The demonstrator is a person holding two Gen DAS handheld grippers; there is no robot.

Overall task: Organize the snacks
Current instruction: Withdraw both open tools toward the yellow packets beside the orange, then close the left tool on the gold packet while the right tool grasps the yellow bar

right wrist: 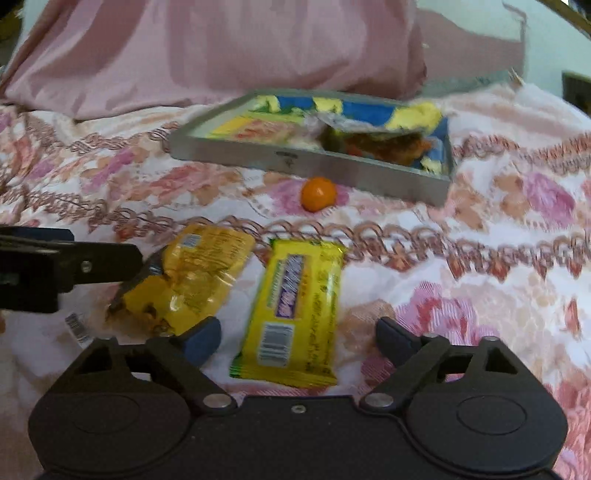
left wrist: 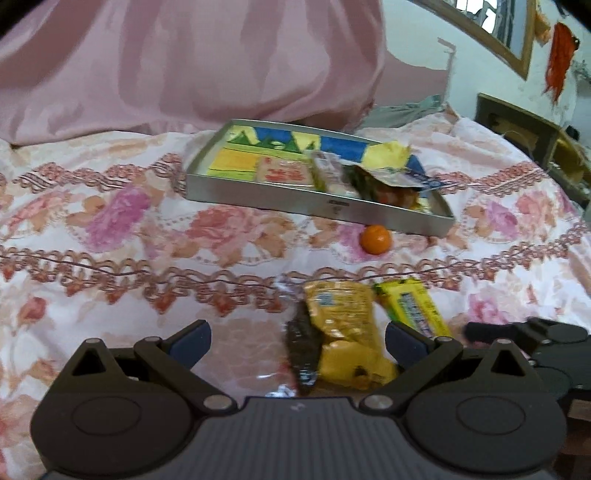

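A metal tray (left wrist: 280, 199) (right wrist: 332, 168) with a blue and yellow base lies on the floral bedspread and holds several snack packets. A small orange ball (left wrist: 376, 239) (right wrist: 318, 194) lies just in front of it. A crumpled yellow packet (left wrist: 343, 332) (right wrist: 192, 277) lies between the open jaws of my left gripper (left wrist: 297, 341). A flat yellow bar wrapper (left wrist: 410, 308) (right wrist: 295, 314) lies between the open jaws of my right gripper (right wrist: 297, 338). Neither gripper holds anything. The left gripper also shows at the left edge of the right wrist view (right wrist: 74, 264).
A big pink pillow (left wrist: 184, 62) (right wrist: 221, 48) lies behind the tray. The floral bedspread (left wrist: 110, 229) (right wrist: 498, 258) spreads to both sides. A wooden stand (left wrist: 517, 129) and a framed mirror (left wrist: 509, 33) are at the far right.
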